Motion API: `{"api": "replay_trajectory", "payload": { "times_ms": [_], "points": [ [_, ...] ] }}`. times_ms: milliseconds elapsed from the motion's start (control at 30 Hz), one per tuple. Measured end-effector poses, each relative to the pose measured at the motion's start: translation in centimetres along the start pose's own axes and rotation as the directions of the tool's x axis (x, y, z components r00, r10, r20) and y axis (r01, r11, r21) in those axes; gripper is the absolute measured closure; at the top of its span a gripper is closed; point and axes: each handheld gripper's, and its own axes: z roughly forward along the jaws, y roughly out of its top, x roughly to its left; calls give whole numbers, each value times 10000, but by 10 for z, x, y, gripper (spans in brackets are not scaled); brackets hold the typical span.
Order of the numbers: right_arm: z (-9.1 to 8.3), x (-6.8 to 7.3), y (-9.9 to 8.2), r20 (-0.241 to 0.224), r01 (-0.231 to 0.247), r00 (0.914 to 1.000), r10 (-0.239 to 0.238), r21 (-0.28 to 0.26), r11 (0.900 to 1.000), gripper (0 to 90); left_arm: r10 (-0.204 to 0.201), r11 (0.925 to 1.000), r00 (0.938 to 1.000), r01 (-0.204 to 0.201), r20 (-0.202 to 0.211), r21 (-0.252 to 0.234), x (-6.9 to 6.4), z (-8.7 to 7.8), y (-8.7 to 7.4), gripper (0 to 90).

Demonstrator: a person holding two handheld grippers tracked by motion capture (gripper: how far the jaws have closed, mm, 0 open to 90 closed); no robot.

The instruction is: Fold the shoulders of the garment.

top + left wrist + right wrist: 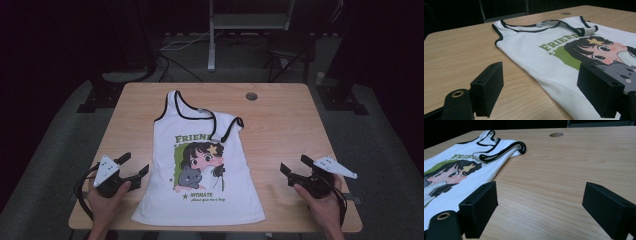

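Each hand-held gripper [134, 166] [294, 166] gapes wide beside the tank top [200, 165], empty.

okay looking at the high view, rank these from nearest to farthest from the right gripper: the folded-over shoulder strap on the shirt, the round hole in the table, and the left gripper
From the right gripper:
1. Folded shoulder strap, up and to its left on the shirt.
2. Round hole, near the table's far edge.
3. Left gripper, across the shirt on the opposite side.

We're counting one white tank top [197, 165] lying on one wooden table [280, 120], and we're seeing just one round hole [251, 96] in that tabletop. We're also looking at two grippers, the left gripper [134, 167] and the right gripper [294, 166], each one sitting in one hand, so two hands.
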Motion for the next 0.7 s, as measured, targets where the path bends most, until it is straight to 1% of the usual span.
{"api": "replay_trajectory", "payload": {
  "times_ms": [67,167,300,400,433,500,533,600,633,700],
  "points": [
    [-1,0,0,36,95,9999,-95,-43,9999,121,-27,10000,10000,27,1,-23,0,0,0,213],
    [-2,0,-1,24,38,10000,-38,-112,9999,121,-11,10000,10000,11,15,11,0,0,0,213],
    [-3,-1,-1,-34,-5,10000,4,-197,9998,121,-366,9992,9991,369,207,-155,0,0,0,212],
    [-3,-1,-1,-97,-32,9999,30,-238,9997,121,-421,9990,9988,424,256,-131,0,0,1,213],
    [-3,-1,-1,-104,-4,9999,2,-254,9997,121,-833,9954,9948,858,580,-418,0,-2,7,213],
    [-3,-1,-1,-126,48,9999,-51,-233,9997,121,-972,9921,9923,1028,768,-723,-2,-5,15,213],
    [-3,-1,-1,-134,64,9999,-67,-224,9997,121,-1021,9910,9911,1087,852,-776,-2,-5,19,213],
    [-3,0,-1,-174,85,9998,-89,-203,9998,121,-1000,9903,9904,1084,952,-871,-2,-5,28,213],
    [-3,0,-1,-189,89,9998,-93,-205,9998,121,-918,9911,9912,1003,957,-872,-1,-4,33,213],
    [-3,0,-1,-239,122,9996,-128,-247,9996,121,-859,9926,9915,936,981,-770,1,2,44,213]
  ]
}}
